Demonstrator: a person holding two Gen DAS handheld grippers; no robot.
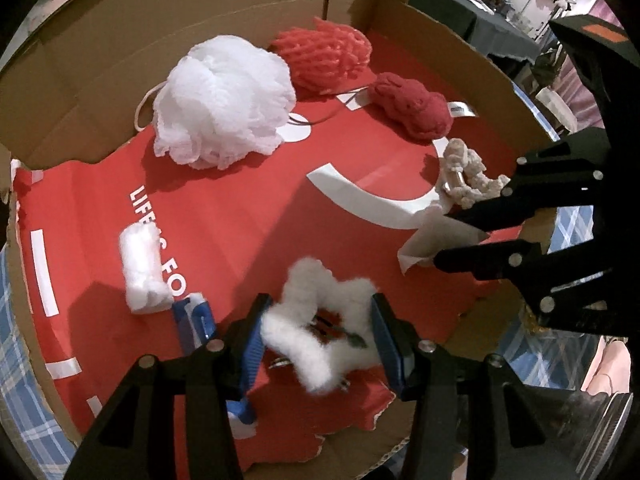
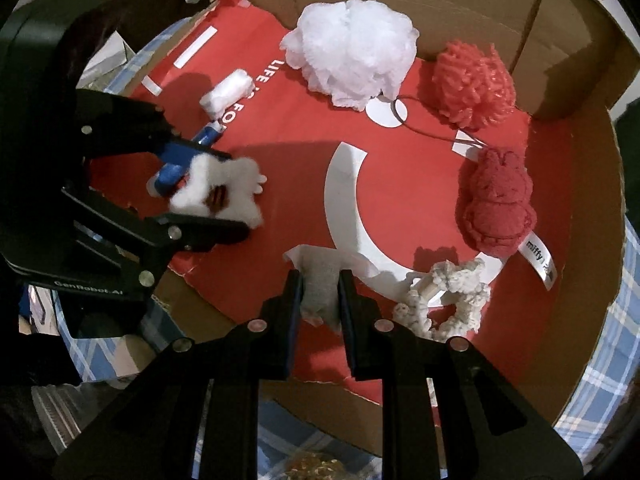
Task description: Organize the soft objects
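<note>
My left gripper point(image 1: 318, 334) is shut on a fluffy white star-shaped hair clip point(image 1: 320, 320), held just above the red sheet point(image 1: 248, 216); the gripper also shows in the right wrist view point(image 2: 236, 196) with the clip point(image 2: 224, 190). My right gripper point(image 2: 318, 292) is shut on a grey-white folded cloth point(image 2: 320, 280); the gripper shows in the left wrist view point(image 1: 460, 236) with the cloth point(image 1: 436, 236). On the sheet lie a white mesh pouf point(image 1: 220, 100), a coral yarn pompom point(image 1: 324, 56), a dark red plush rabbit point(image 2: 498, 200), a cream knotted rope toy point(image 2: 448, 300) and a small white roll point(image 1: 142, 268).
The red sheet lines an open cardboard box; its walls point(image 1: 100, 64) rise at the back and sides. A blue and white tube point(image 1: 192, 320) lies beside the small roll. Blue plaid fabric point(image 2: 604, 360) lies outside the box. Cluttered tables point(image 1: 472, 4) stand beyond.
</note>
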